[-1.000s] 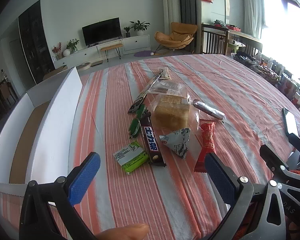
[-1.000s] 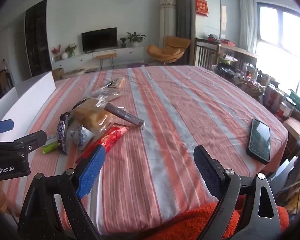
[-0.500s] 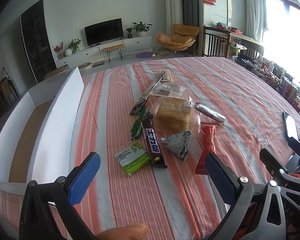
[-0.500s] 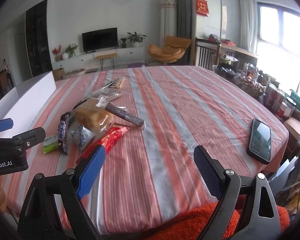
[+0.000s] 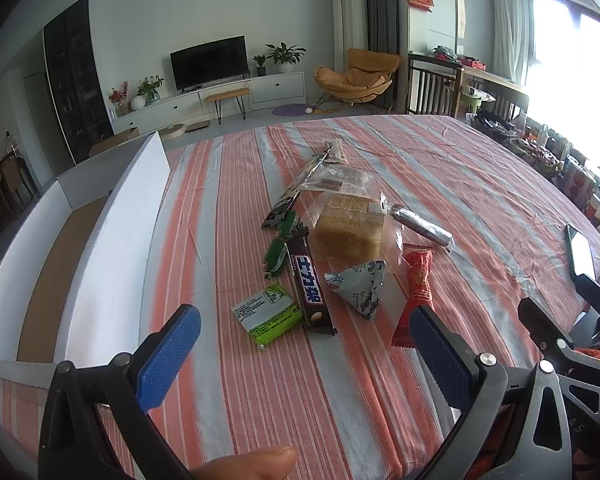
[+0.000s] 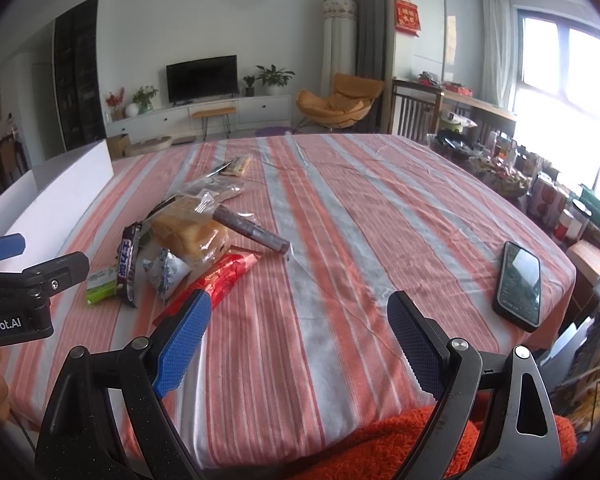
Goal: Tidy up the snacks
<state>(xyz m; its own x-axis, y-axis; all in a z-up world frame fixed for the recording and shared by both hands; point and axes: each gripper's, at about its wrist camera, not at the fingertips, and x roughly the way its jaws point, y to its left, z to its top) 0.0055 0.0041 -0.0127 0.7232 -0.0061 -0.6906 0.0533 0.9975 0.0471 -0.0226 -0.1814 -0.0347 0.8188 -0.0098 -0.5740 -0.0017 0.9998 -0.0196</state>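
Several snacks lie in a loose pile on the striped tablecloth: a green packet [image 5: 269, 314], a dark chocolate bar [image 5: 309, 284], a bagged bread loaf [image 5: 350, 229], a triangular patterned pouch [image 5: 358, 283], a red stick pack [image 5: 417, 292] and a dark roll [image 5: 422, 226]. My left gripper [image 5: 300, 348] hangs open just short of the green packet, nothing between its blue pads. My right gripper [image 6: 298, 338] is open over bare cloth, right of the pile; the red stick pack [image 6: 216, 284] lies by its left pad. A white cardboard box [image 5: 112, 232] stands at the left.
A black phone [image 6: 518, 284] lies near the table's right edge. Beyond that edge, crowded shelves and containers [image 6: 540, 184] stand by the window. An orange fluffy sleeve [image 6: 400, 444] shows below my right gripper. A fingertip [image 5: 248, 464] shows at the bottom of the left wrist view.
My left gripper has drifted slightly, so the snack pile sits a little lower and closer in its view. The right gripper has barely moved. Both stay open.
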